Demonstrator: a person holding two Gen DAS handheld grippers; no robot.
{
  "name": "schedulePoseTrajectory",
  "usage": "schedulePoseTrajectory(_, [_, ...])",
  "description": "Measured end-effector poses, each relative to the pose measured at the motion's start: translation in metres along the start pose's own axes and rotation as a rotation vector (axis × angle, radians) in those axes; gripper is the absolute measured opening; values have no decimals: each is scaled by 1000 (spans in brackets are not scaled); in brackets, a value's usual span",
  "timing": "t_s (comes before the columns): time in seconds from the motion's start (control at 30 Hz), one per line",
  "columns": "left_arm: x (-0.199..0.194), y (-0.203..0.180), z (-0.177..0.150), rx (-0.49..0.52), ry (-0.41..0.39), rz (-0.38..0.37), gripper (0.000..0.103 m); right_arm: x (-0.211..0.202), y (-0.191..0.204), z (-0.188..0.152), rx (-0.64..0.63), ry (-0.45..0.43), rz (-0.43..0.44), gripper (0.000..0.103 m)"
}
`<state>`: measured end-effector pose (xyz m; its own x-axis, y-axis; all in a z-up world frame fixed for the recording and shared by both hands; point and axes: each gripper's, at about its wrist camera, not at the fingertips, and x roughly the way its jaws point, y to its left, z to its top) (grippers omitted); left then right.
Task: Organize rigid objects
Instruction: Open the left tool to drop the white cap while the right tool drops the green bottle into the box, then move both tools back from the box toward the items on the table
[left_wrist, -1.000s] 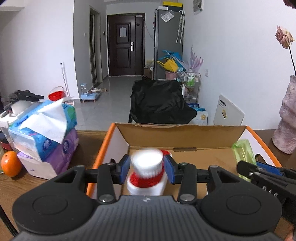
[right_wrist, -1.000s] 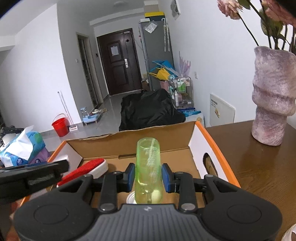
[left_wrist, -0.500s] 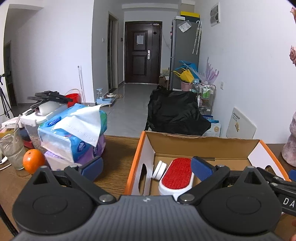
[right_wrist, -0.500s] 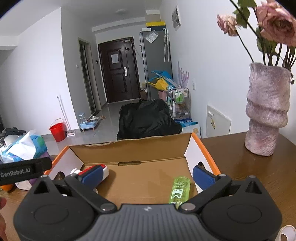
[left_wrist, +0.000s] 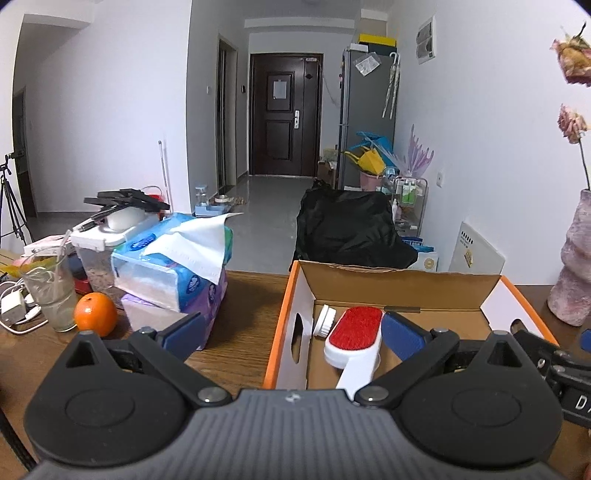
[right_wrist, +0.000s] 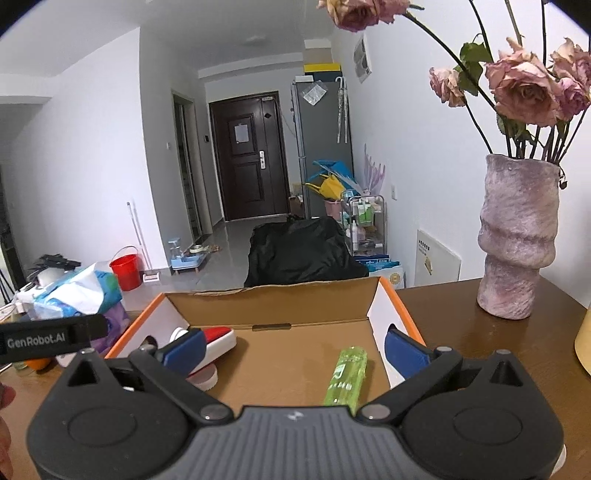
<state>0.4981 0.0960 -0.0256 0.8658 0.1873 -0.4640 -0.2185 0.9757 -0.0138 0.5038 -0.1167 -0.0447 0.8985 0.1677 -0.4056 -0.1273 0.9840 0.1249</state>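
**Two rigid items lie in the box, both claws wide and empty**

The cardboard box (left_wrist: 291, 295) with orange edges stands on the wooden counter (left_wrist: 243, 314). In it, toward its left side, lies the red-faced brush (left_wrist: 354, 341) with a white body and handle — flat, red face up, handle pointing toward the camera. Just beside the brush's far left end a small white round piece (left_wrist: 325, 320) leans on edge; what it is cannot be told. Toward the box's right side lies the green bottle (right_wrist: 347, 374), on its side, well apart from the brush (right_wrist: 218, 341).

The left claw (left_wrist: 291, 334) stands wide open and holds nothing; its right pad sits just beside the brush, its left pad outside the box wall. The right claw (right_wrist: 293, 349) is likewise wide and empty, with the bottle lying between its pads but not touched.

Handling, as a judgement: the brush looks light and stiff, best taken across its white body or along the narrow handle, since the red face is likely soft-napped and would give under the pads. The bottle looks like smooth clear plastic — light, round, prone to roll and slip; a grip across the middle of its barrel should suit it best.

Outside the box, on the left of the counter, sit stacked tissue packs (left_wrist: 173, 266), an orange (left_wrist: 95, 319) and a glass (left_wrist: 50, 288); a pink vase (right_wrist: 517, 240) of dried roses stands to the right.
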Motion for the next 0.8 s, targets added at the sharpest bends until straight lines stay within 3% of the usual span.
schedulePoseTrajectory(0.8, [-101, 18, -40, 7, -20, -27, 103, -104, -9, -35, -64, -29, 22, 103])
